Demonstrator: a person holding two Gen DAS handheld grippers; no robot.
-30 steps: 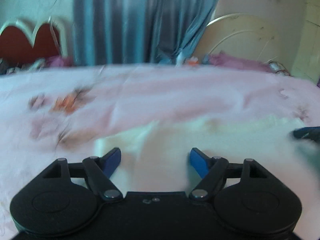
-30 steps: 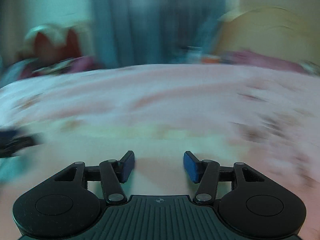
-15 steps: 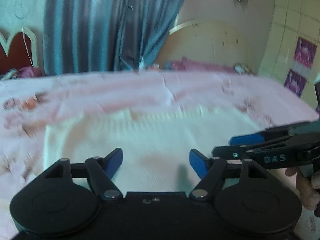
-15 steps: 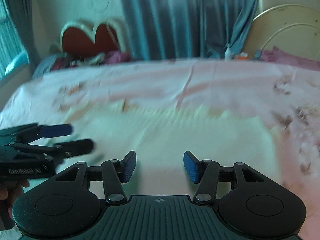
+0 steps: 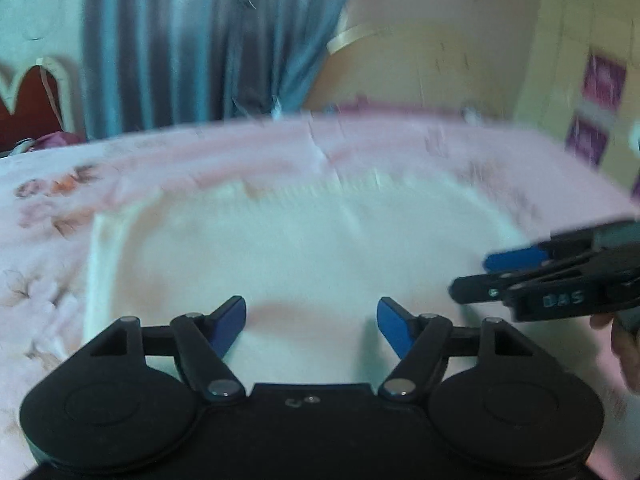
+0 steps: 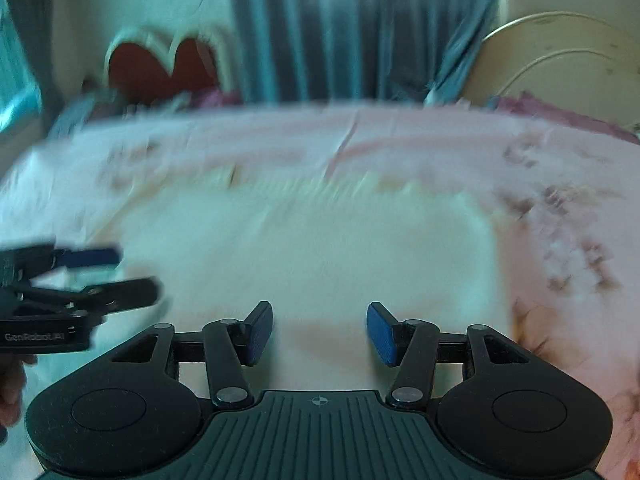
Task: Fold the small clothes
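Two tongs, left tongs (image 5: 312,320) and right tongs (image 6: 320,330), spread and empty over cream garment (image 5: 304,248) flat on pink bed (image 5: 60,240) ahead; likely between folds, next needing an edge pinch.

Right claw (image 6: 320,330) over cream garment (image 6: 312,248), blue pads apart, nothing between them. Garment flat on pink floral bed sheet (image 6: 560,184), far edge possibly ribbed, blur hides it. Left claw (image 6: 120,272) beside, at garment's left edge, jaws parted. Blue curtain (image 6: 340,28) beyond.
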